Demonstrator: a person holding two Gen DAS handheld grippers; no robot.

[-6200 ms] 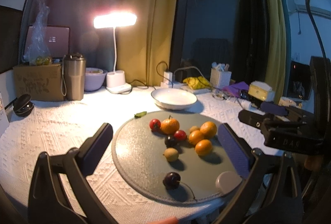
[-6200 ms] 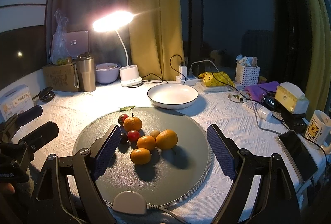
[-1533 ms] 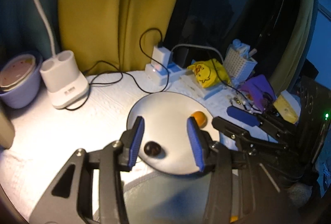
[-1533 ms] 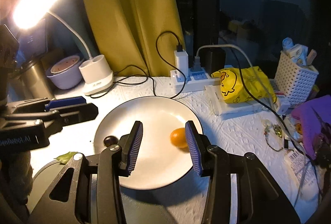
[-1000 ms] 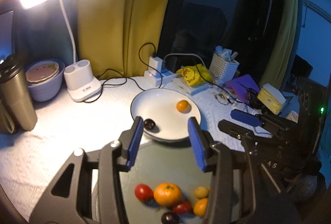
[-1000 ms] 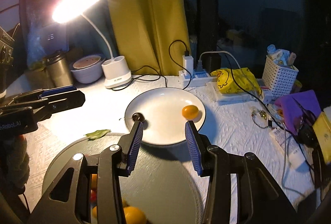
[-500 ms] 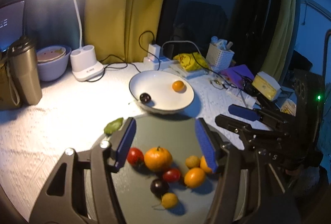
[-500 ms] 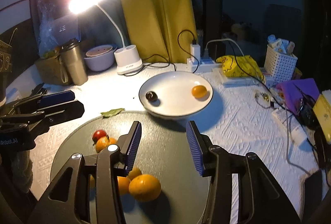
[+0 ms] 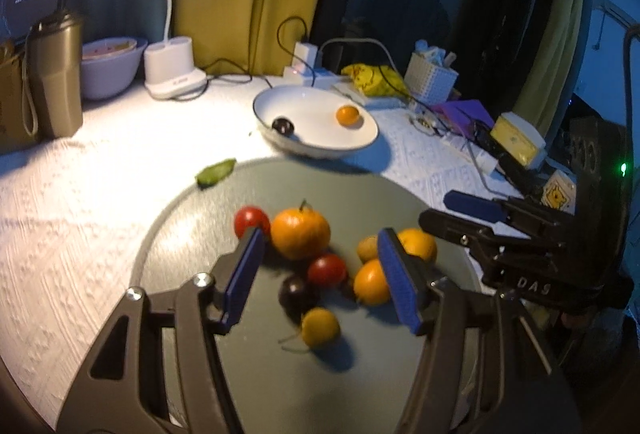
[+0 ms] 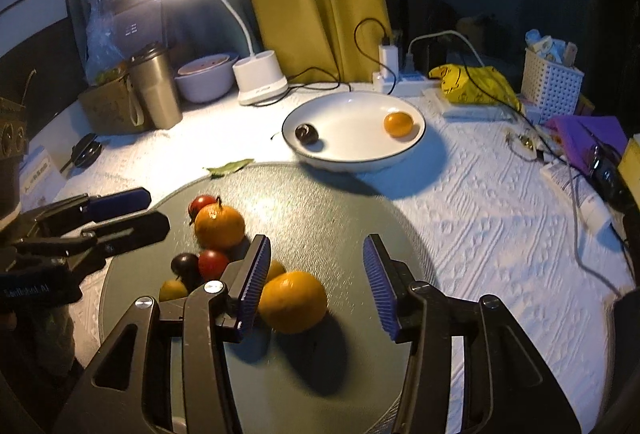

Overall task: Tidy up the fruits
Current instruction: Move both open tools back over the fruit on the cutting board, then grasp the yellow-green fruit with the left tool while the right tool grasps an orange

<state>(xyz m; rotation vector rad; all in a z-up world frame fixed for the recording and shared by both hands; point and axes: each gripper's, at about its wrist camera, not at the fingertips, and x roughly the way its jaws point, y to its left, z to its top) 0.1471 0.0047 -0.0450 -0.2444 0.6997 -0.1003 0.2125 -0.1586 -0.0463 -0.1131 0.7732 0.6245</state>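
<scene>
White plate (image 10: 352,163): 2 fruits (1 orange (image 10: 398,124), 1 dark (image 10: 306,133)).

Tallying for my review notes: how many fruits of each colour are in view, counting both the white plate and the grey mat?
orange fruits: 4
red fruits: 2
dark fruits: 2
yellowish fruits: 2
Total: 10
</scene>
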